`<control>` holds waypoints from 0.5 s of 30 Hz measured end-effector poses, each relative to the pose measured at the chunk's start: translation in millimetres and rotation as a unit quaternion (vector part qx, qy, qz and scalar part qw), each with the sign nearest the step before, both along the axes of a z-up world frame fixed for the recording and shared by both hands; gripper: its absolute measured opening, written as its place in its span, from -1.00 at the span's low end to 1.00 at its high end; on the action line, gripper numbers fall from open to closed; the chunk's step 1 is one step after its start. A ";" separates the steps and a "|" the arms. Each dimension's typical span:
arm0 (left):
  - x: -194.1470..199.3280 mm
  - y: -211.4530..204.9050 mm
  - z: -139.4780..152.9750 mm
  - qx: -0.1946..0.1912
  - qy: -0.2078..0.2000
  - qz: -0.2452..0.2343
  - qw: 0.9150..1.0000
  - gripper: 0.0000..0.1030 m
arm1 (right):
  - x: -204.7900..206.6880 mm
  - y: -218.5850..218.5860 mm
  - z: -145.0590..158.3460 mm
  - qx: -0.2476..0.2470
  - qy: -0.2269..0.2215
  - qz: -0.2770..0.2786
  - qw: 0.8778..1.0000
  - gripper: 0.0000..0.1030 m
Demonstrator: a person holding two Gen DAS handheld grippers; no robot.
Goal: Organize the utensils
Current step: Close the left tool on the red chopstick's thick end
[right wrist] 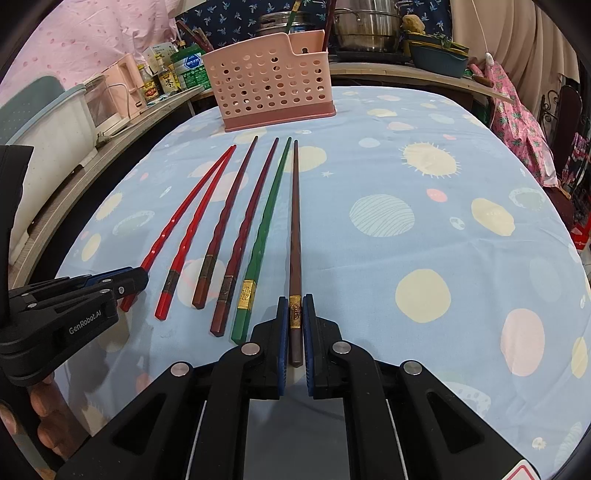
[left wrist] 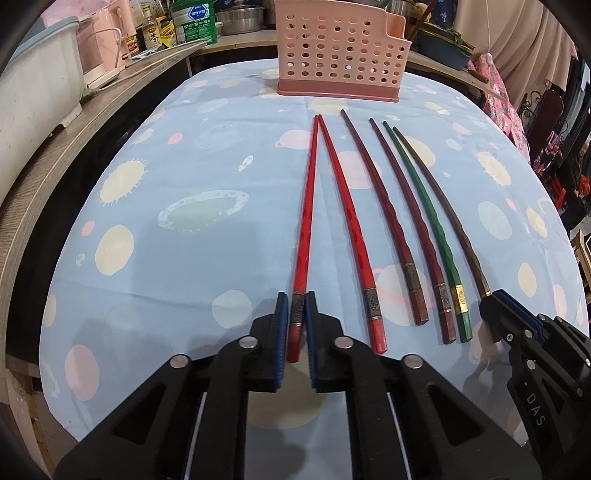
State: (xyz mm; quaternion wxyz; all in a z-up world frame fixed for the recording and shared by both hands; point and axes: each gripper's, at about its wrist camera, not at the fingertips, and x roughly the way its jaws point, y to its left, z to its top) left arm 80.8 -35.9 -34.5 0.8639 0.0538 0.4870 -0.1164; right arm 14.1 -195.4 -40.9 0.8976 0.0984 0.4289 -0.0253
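Observation:
Several chopsticks lie side by side on the blue planet-print tablecloth (left wrist: 184, 266), tips toward a pink perforated utensil holder (left wrist: 340, 55) at the far end; the holder also shows in the right wrist view (right wrist: 273, 88). My left gripper (left wrist: 297, 299) is shut on the thick end of the leftmost red chopstick (left wrist: 306, 229). My right gripper (right wrist: 295, 302) is shut on the thick end of the rightmost brown chopstick (right wrist: 295, 229). Between them lie a second red chopstick (left wrist: 347, 218), two maroon ones (left wrist: 384, 218) and a green one (left wrist: 424, 210). Both held sticks still rest on the cloth.
A wooden counter (left wrist: 92, 118) runs along the left with a white bin (left wrist: 33, 88), a pink appliance (left wrist: 99, 44) and bottles (left wrist: 151, 33). Pots (right wrist: 365, 26) and a green basin (right wrist: 439, 55) stand behind the holder. Pink cloth (right wrist: 517, 107) hangs at right.

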 end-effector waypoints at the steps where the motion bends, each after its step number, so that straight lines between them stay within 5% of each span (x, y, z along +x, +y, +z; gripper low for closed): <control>1: 0.2 0.4 0.0 -0.001 0.001 0.000 1.000 -0.85 | 0.1 0.1 0.1 0.000 0.000 0.000 1.000 -0.86; 15: 3.1 2.3 0.9 -0.005 0.011 -0.002 1.000 -0.85 | -0.5 -8.2 8.0 0.008 0.001 -0.011 1.000 -0.87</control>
